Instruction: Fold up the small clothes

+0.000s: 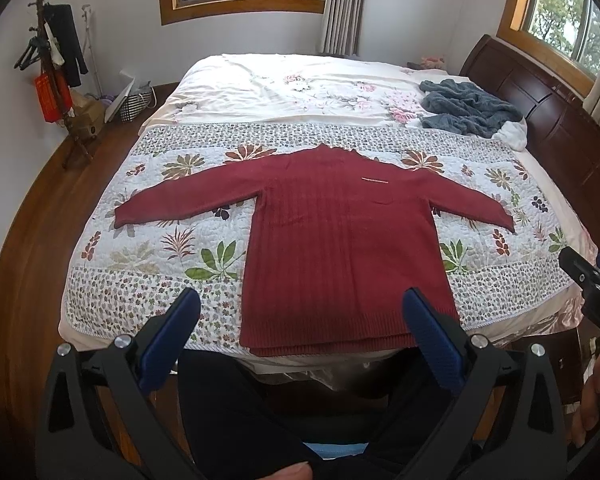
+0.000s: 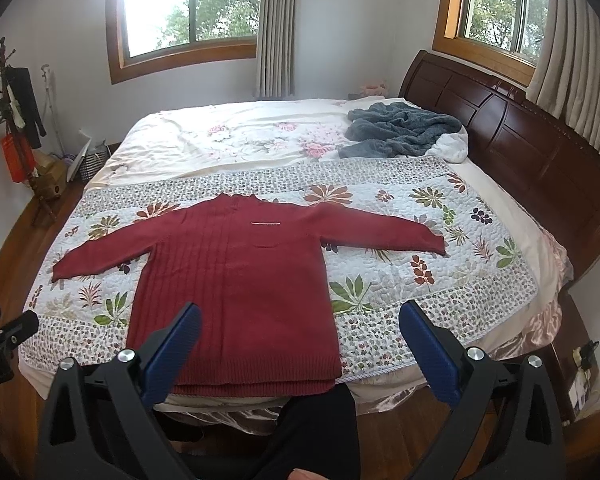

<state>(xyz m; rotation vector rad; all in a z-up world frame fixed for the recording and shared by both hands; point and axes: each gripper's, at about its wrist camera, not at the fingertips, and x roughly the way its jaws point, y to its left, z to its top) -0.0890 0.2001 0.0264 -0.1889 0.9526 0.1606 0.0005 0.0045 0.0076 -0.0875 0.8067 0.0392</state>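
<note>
Dark-wood bed with leaf-print quilted cover (image 1: 148, 248). Dark red ribbed knit sweater (image 1: 340, 248) spread flat on cover, sleeves out toward 9 and 3 o'clock, hem at 6. Left gripper (image 1: 300, 320) raised at hem, blue-padded fingers (image 1: 172, 340) spread wide, empty. Right gripper (image 2: 300, 332) likewise, level alongside.

Ahead of your two wide-spread tongs you have one red sweater (image 1: 340, 240), one quilt (image 1: 140, 280) and one grey blanket (image 1: 468, 108) beyond.

sweater (image 1: 340, 240): dark red | quilt (image 1: 140, 248): white, leaf-patterned | blanket (image 1: 468, 108): grey-blue
</note>
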